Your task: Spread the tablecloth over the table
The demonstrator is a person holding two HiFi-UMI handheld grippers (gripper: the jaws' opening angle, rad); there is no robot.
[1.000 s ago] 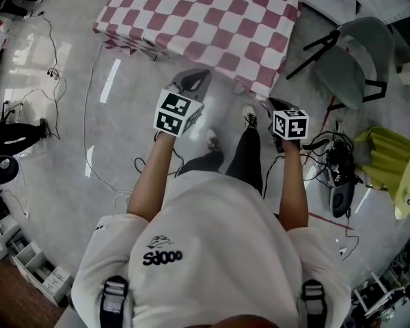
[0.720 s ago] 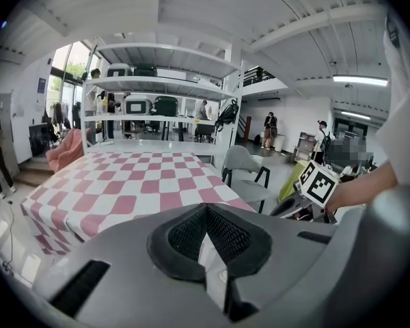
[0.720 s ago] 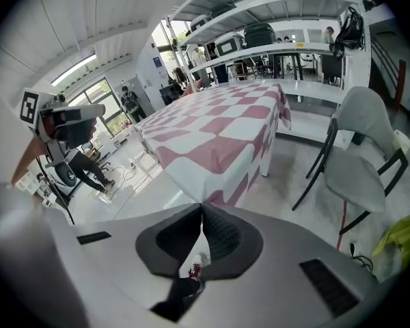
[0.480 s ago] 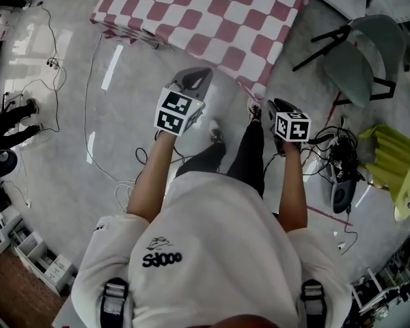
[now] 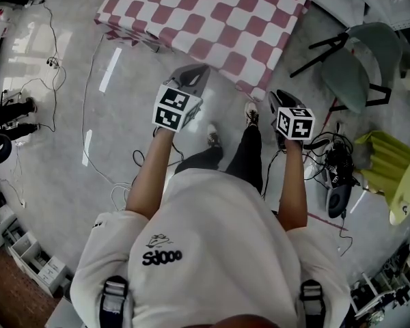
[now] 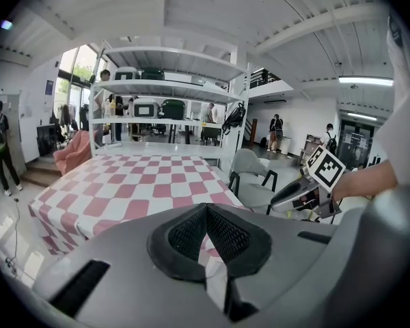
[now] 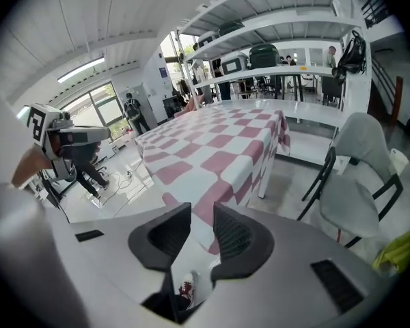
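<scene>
A red-and-white checked tablecloth [image 5: 212, 26] lies over the table and hangs down its edges; the left gripper view shows the tablecloth [image 6: 137, 190] flat on top. My left gripper [image 5: 193, 79] is held just short of the near edge, shut with nothing in it [image 6: 206, 214]. My right gripper [image 5: 279, 100] hovers to the right of the hanging near corner. Its jaws have just been opening and stand apart [image 7: 201, 219] with nothing between them; only the floor and a shoe [image 7: 188, 285] show through the gap. The tablecloth [image 7: 219, 142] lies ahead of it.
A grey chair [image 5: 359, 63] stands right of the table. A yellow-green object [image 5: 389, 166], a black device [image 5: 336, 197] and cables [image 5: 96, 115] lie on the floor. White shelving [image 6: 164, 108] rises behind the table. A person's legs [image 5: 7, 115] show at far left.
My right gripper now stands a little farther right of the cloth's hanging corner. The left gripper has barely shifted. The view has drifted slightly.
</scene>
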